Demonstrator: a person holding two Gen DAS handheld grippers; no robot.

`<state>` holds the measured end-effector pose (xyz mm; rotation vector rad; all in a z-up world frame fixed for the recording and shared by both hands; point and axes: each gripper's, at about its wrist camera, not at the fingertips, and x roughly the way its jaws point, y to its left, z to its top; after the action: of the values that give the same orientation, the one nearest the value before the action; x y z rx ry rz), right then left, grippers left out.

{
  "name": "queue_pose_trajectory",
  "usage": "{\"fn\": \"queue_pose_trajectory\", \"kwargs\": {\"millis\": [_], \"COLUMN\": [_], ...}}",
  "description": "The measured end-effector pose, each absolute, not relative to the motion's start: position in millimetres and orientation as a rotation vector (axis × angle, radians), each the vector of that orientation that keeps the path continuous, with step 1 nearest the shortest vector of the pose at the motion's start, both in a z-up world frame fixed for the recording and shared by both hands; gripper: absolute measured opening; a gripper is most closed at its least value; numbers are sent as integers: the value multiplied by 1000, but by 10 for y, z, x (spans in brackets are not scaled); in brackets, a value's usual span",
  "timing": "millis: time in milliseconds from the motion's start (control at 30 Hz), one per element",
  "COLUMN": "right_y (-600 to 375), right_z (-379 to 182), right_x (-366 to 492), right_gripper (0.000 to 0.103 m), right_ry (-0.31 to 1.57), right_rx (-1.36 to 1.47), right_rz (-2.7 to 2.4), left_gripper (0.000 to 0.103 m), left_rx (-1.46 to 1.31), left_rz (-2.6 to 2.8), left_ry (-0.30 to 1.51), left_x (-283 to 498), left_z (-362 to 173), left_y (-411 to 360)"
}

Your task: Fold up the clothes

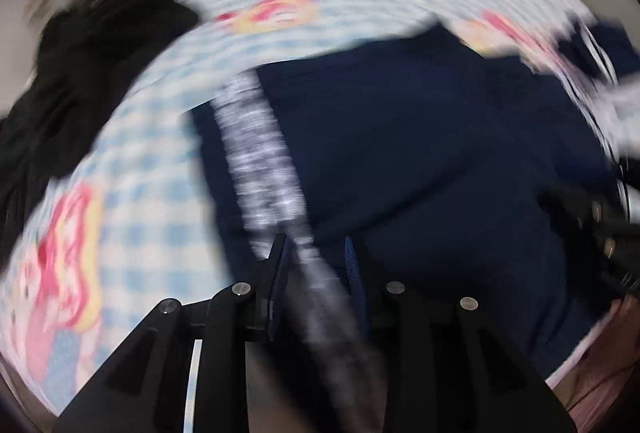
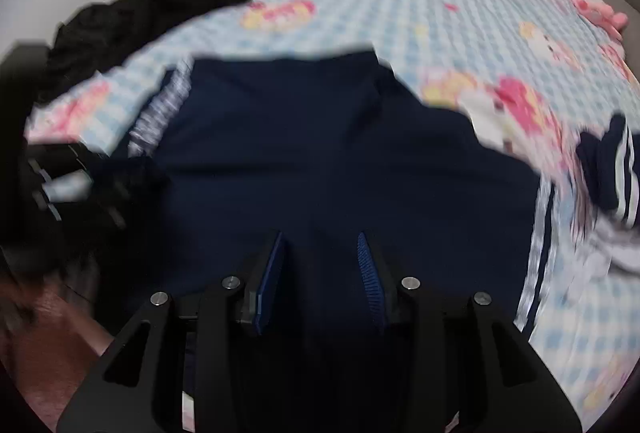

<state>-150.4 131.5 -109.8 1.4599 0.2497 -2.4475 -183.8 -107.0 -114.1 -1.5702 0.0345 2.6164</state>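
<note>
A navy garment [image 1: 420, 153] with a white-patterned stripe [image 1: 256, 153] lies on a bed with a blue-checked cartoon sheet [image 1: 132, 193]. My left gripper [image 1: 316, 253] has its jaws part open around the stripe edge; the blur hides whether the cloth is pinched. The right wrist view shows the same navy garment [image 2: 320, 153]. My right gripper [image 2: 320, 249] has its jaws apart with navy cloth between them; the grip is unclear. The other gripper shows at the right edge [image 1: 600, 225] and at the left edge [image 2: 64, 181].
A black garment [image 1: 80, 73] [image 2: 160, 1] is heaped at the bed's far left. A second navy piece with white stripes [image 2: 612, 169] lies to the right. A pink plush toy [image 2: 596, 9] sits at the far right. Cupboards stand behind the bed.
</note>
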Motion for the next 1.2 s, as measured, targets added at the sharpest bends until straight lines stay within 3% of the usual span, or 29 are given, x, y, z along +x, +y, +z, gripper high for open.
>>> {"fn": "queue_pose_trajectory", "kwargs": {"millis": [67, 300, 567, 733, 867, 1067, 1200], "right_y": [1373, 980, 751, 785, 769, 938, 1047], "right_z": [-1056, -828, -1176, -1219, -1221, -812, -697], "right_x": [-1458, -1613, -2317, -2663, -2880, -2641, -2107], "right_gripper": [38, 41, 41, 41, 41, 41, 41], "right_ry": [210, 258, 177, 90, 65, -24, 30], "right_rx": [1438, 1330, 1462, 1443, 1424, 1305, 1336], "right_rz": [-2531, -2489, -2382, -2420, -2473, -2526, -2481], "left_gripper": [30, 32, 32, 32, 32, 35, 35], "left_rx": [-1447, -1503, -1522, -1537, -1498, -1444, -1427], "left_rz": [2620, 2460, 2617, 2630, 2602, 2530, 2460], "left_ry": [-179, -62, -4, -197, -223, -243, -227], "left_x": [-1744, -1984, -2363, -2597, -2498, -2182, -1927], "left_z": [-970, -1120, -1190, -1319, -1235, -1063, -981], "left_y": [-1267, -1035, -1144, -1420, -1361, -1195, -1013]}}
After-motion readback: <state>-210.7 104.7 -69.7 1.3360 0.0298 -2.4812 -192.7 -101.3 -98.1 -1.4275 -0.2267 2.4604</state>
